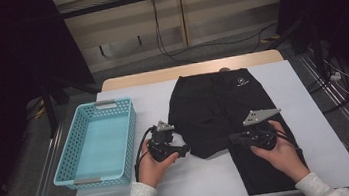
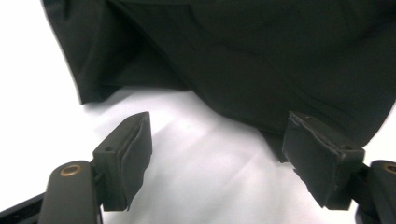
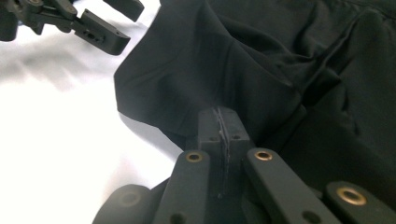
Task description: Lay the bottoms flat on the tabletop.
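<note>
At the far left of the table (image 1: 312,126) sits your turquoise basket (image 1: 96,143), a slotted plastic one lying lengthwise with nothing in it. Just to its right, your left hand (image 1: 152,167) holds the left claw (image 1: 185,149), which rests low on the white table surface with its tips turned toward the near left edge of the black trousers (image 1: 224,109). In the left gripper view that left claw (image 2: 219,158) stands open: the two pads are well apart with bare white table between them, the dark cloth's hem lying just beyond, and the right-hand pad (image 2: 317,154) reaches the cloth's edge without any fabric pinched between the two. The trousers lie spread flat in the middle of the table, waistband at the far side with a small white logo (image 1: 242,81) on it, one leg running down toward you at the right. Further right, your right hand (image 1: 280,153) holds the right claw (image 1: 234,138) over that leg. In the right gripper view the right claw (image 3: 219,122) is closed tight, pads pressed together, with a fold of the black cloth rising from between their tips, so it grips the trousers.
</note>
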Available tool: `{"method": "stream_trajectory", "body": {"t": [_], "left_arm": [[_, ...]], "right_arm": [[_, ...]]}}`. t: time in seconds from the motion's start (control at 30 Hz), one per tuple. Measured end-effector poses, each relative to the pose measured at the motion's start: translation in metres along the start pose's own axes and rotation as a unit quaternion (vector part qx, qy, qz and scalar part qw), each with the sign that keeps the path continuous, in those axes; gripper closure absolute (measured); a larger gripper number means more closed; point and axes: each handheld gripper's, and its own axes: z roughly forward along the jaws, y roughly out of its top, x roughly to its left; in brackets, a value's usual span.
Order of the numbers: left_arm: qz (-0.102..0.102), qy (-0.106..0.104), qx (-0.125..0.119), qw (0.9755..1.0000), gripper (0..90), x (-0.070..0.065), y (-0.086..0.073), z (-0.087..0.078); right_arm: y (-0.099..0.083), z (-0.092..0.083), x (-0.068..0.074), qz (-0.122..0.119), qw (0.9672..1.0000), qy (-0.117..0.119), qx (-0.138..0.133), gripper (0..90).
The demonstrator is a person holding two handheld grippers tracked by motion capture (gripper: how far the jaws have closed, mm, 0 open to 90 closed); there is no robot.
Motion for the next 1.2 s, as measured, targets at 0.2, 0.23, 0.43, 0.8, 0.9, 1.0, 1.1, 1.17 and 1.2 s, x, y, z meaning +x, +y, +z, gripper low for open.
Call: {"method": "stream_trajectory", "body": {"t": [0.2,0.23,0.43,0.8,0.9,1.0,1.1,1.17,1.2], "left_arm": [[0.013,-0.013,0.010,0.9998,31.2,-0.007,0.000,0.007],[0.017,-0.015,0.010,0.9997,32.2,-0.009,0.001,0.009],[0.022,-0.014,-0.001,0.9996,43.3,-0.011,0.008,0.020],[-0.016,-0.062,0.010,0.9979,86.2,-0.014,0.023,0.026],[-0.023,-0.069,-0.001,0.9974,88.2,-0.011,0.026,0.014],[-0.033,-0.074,-0.014,0.9967,88.7,-0.006,0.027,-0.001],[-0.042,-0.073,-0.017,0.9963,88.6,0.001,0.028,-0.014],[-0.048,-0.073,-0.026,0.9958,88.6,0.005,0.030,-0.023],[-0.048,-0.070,-0.027,0.9960,88.6,0.007,0.031,-0.027]], "right_arm": [[-0.002,0.002,0.000,0.003,1.0000,-0.004,0.005,89.9],[-0.003,0.002,0.000,0.002,0.9999,-0.003,0.009,89.9],[-0.005,0.001,0.001,-0.007,0.9998,-0.006,0.016,89.9],[-0.009,0.000,0.007,-0.016,0.9995,-0.009,0.025,89.9],[-0.009,0.000,0.007,-0.017,0.9995,-0.009,0.025,89.9],[-0.007,0.000,0.008,-0.015,0.9997,-0.001,0.020,89.9],[-0.003,0.002,0.014,-0.023,0.9996,0.010,0.017,89.9],[0.000,0.003,0.021,-0.030,0.9993,0.020,0.012,89.9],[0.003,0.004,0.024,-0.034,0.9991,0.023,0.011,89.9]]}}
